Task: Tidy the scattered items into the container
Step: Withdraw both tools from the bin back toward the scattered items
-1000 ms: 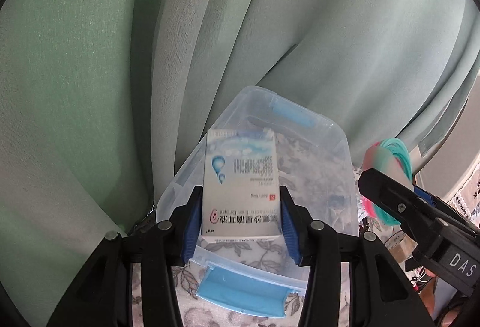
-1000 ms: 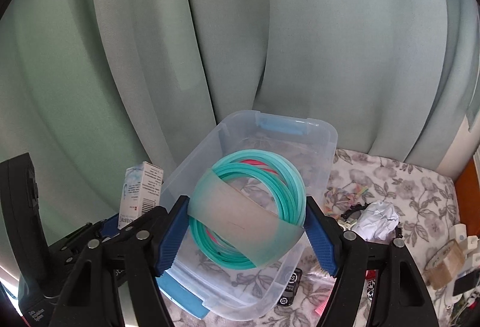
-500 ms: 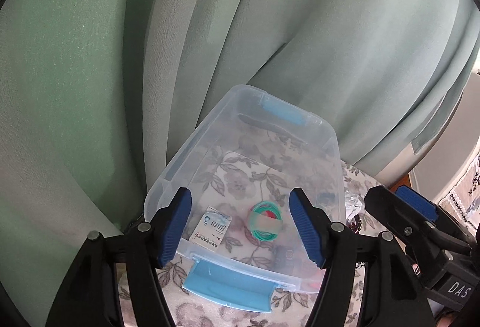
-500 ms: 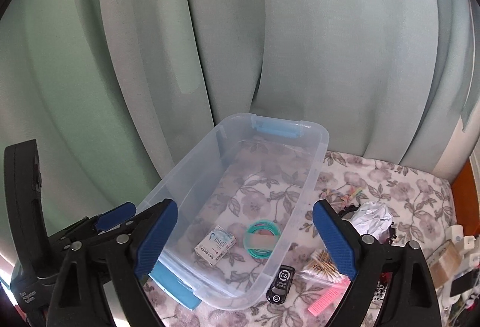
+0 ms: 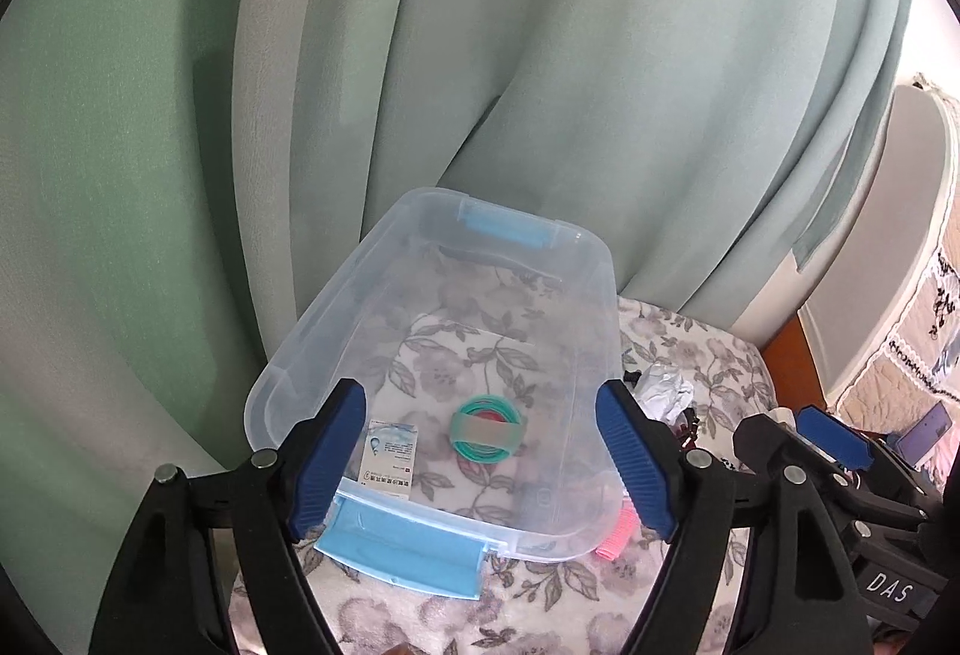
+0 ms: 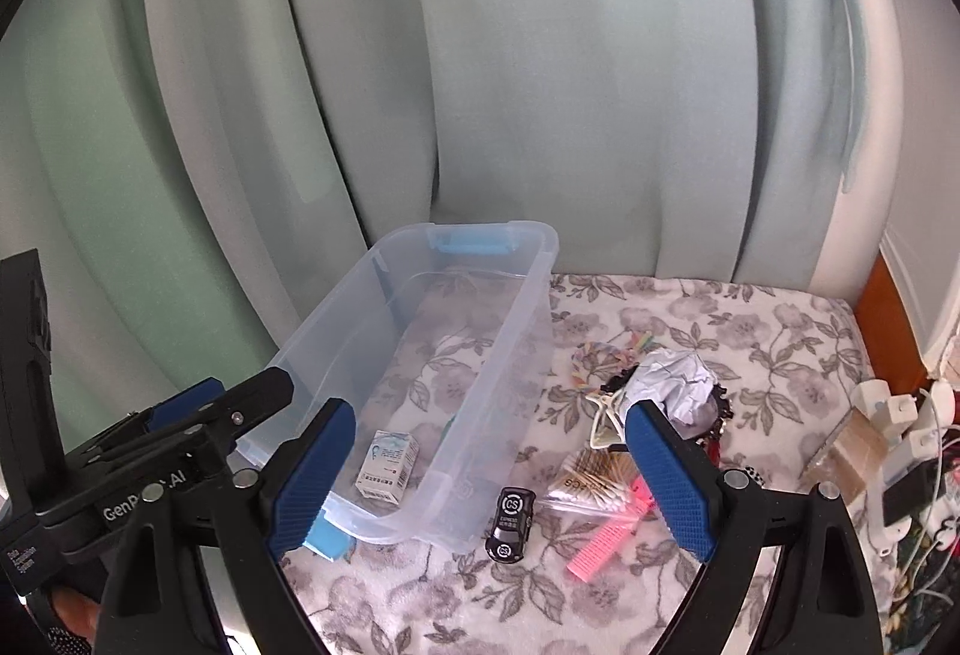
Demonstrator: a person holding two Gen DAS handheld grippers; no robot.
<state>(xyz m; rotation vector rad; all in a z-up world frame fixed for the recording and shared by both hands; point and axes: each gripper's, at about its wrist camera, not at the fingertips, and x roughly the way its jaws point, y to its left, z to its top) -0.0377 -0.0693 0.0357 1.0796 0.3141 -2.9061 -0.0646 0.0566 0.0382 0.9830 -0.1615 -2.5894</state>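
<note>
Clear plastic forms the container, a rectangular bin with 2 blue handles that sits on a grey floral cloth in front of a pale green curtain. My left gripper hangs above the bin's near end with its 2 blue pads spread wide and nothing between them. Inside the bin, on its floor, lie a small white medicine box at the near left and, just beside it to the right, a coil of teal rings wrapped in a translucent band. My right gripper is likewise spread apart and empty, held over the bin's near right corner. Outside the bin, close to its right wall, a black toy car rests on the cloth; beside it lie a bag of cotton swabs and a pink comb. Farther back sit a crumpled white paper ball and a colourful braided band, both near the bin but apart from it.
</note>
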